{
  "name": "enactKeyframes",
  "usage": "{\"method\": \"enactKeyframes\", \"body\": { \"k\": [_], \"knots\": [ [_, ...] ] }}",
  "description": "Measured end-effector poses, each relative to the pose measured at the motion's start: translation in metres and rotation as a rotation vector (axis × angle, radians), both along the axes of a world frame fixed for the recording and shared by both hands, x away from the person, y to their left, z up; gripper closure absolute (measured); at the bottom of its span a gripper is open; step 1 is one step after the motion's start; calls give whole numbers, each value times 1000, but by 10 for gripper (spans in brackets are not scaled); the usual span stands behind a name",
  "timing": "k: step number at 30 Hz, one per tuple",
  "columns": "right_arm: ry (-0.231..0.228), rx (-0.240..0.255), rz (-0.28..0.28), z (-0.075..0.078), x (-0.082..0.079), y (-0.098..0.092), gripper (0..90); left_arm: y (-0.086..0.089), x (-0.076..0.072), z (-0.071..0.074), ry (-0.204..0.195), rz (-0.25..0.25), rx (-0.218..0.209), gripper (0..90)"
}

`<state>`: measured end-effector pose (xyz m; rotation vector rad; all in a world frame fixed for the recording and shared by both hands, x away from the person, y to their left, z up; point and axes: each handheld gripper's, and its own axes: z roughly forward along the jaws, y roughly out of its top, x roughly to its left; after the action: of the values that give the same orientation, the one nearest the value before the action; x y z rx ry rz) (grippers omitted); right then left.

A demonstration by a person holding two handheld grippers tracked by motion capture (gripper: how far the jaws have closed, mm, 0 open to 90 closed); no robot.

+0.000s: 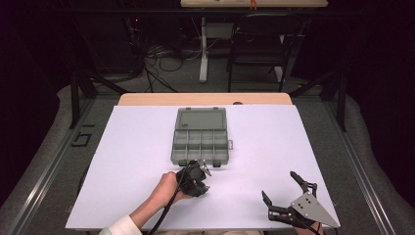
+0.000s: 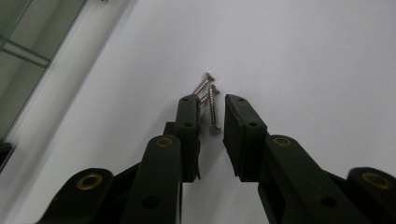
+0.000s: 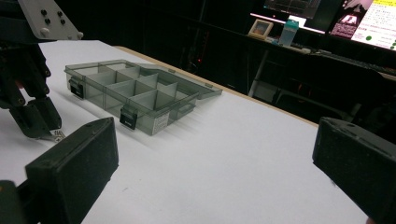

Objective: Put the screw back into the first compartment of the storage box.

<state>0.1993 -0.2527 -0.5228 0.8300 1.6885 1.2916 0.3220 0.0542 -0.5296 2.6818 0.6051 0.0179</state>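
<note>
Three small silver screws (image 2: 212, 109) lie in a loose cluster on the white sheet. My left gripper (image 2: 211, 100) points down at them, its jaws narrowed around the cluster. One screw lies in the gap and another is partly hidden behind the left pad (image 2: 189, 116). A sliver of sheet shows beside the right pad, so nothing is pinched. From above, the left gripper (image 1: 198, 188) stands just in front of the grey compartment box (image 1: 195, 161). My right gripper (image 1: 279, 185) rests near the front right of the table, jaws wide apart with nothing between them.
The box (image 3: 154, 122) is open, its lid laid flat behind it and its compartments bare. The white sheet (image 1: 274, 142) covers the table. A chair and cables stand on the floor beyond the far edge. The box's near corner (image 2: 18, 56) sits close on the left gripper's left.
</note>
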Motion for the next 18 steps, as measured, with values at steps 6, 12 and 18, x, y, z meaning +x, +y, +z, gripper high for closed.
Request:
{"method": "enactKeyframes", "body": {
  "k": [6, 12, 18],
  "knots": [
    [0, -8, -2, 0, -1, 0, 0, -3, -1, -2, -19, -12, 16, 840],
    [3, -12, 0, 0, -1, 0, 0, -5, -3, 0, -24, -26, 35, 852],
    [2, -11, -3, 0, 0, 0, 0, -3, -4, 6, -37, -45, 23, 853]
  ]
}}
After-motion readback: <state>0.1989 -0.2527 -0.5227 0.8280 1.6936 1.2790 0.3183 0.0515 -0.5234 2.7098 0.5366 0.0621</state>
